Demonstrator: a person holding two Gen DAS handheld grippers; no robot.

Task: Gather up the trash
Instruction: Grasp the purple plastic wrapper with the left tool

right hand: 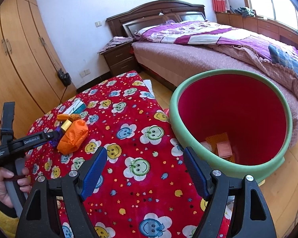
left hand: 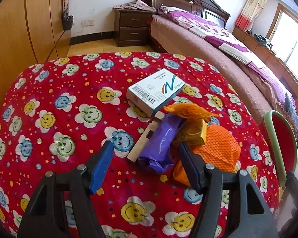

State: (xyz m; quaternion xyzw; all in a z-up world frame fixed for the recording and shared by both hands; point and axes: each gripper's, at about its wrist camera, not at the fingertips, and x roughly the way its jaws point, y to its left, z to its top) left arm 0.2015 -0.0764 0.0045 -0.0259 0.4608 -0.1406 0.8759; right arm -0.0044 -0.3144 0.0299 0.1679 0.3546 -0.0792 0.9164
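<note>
While your left gripper point(left hand: 146, 158) hangs released over the trash pile, choose one piece.
Its jaws stand apart around the near end of the purple wrapper point(left hand: 161, 138), not pressing it; the wooden block point(left hand: 144, 136) lies just left, the orange mesh point(left hand: 218, 148) just right. Straddle the wrapper alone, keeping the right pad off the mesh, then clench. Your right gripper point(right hand: 145, 169), also released and empty, waits near the green-rimmed bin point(right hand: 288, 107) at the right.

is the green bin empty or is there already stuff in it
Not empty. The right wrist view looks down into the green bin, and a few flat pieces, one a pinkish card, lie on its red bottom.
</note>
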